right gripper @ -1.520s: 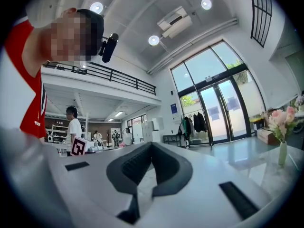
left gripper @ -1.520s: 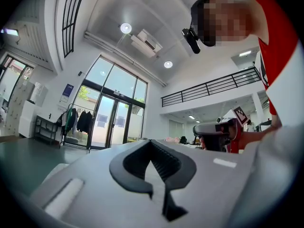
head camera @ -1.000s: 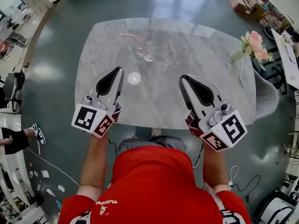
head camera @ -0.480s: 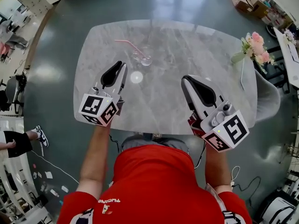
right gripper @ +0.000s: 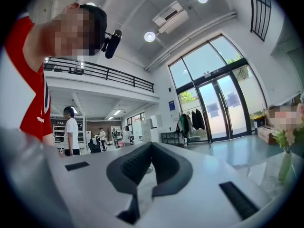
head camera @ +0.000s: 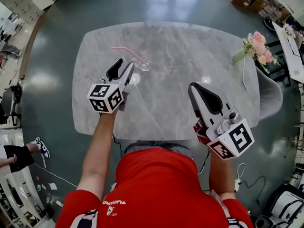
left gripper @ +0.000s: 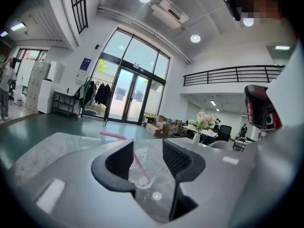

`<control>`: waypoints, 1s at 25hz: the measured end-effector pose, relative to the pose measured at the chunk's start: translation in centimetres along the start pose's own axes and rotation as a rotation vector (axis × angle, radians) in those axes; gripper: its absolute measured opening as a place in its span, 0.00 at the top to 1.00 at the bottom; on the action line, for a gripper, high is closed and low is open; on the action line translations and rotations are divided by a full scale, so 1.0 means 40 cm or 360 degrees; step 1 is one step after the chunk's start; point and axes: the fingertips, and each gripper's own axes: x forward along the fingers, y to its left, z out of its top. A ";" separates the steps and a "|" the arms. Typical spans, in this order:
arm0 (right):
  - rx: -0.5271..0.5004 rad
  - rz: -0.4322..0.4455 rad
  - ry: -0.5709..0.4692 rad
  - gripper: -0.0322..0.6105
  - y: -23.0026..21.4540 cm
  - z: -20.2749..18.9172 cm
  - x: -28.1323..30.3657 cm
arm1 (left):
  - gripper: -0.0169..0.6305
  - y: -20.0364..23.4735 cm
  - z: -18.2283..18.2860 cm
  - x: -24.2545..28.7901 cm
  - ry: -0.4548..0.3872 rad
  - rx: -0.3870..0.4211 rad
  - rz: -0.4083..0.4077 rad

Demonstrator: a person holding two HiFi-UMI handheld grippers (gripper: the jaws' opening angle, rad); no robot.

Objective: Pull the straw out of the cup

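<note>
A grey desk (head camera: 190, 46) stands in a big hall. The cup (head camera: 145, 65) with its pink straw (head camera: 124, 50) sits just ahead of the left gripper (head camera: 123, 62), whose jaws are opening and touch nothing. The right gripper (head camera: 193, 86) has its jaws together.

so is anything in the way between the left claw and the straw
Nothing visible. The left claw's jaws are opening, empty, and the straw in the clear cup stands just ahead of them, with only bare table between.

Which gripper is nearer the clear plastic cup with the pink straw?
The left gripper: its opening jaws frame the clear plastic cup and pink bent straw without touching. The right gripper hangs back, jaws together.
</note>
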 end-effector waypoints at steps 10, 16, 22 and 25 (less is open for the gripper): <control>0.0007 -0.0126 0.0042 0.95 -0.023 -0.020 -0.004 | 0.68 0.087 -0.078 0.131 0.0152 -0.0150 -0.0018; 0.0018 -0.0187 0.0071 0.95 -0.032 -0.034 -0.004 | 0.68 0.088 -0.092 0.182 0.0173 -0.0178 -0.0094; 0.0023 -0.0238 0.0090 0.95 -0.039 -0.042 -0.009 | 0.68 0.088 -0.089 0.223 0.0167 -0.0182 -0.0139; 0.0028 -0.0260 0.0096 0.95 -0.041 -0.045 -0.013 | 0.68 0.087 -0.083 0.228 0.0155 -0.0172 -0.0147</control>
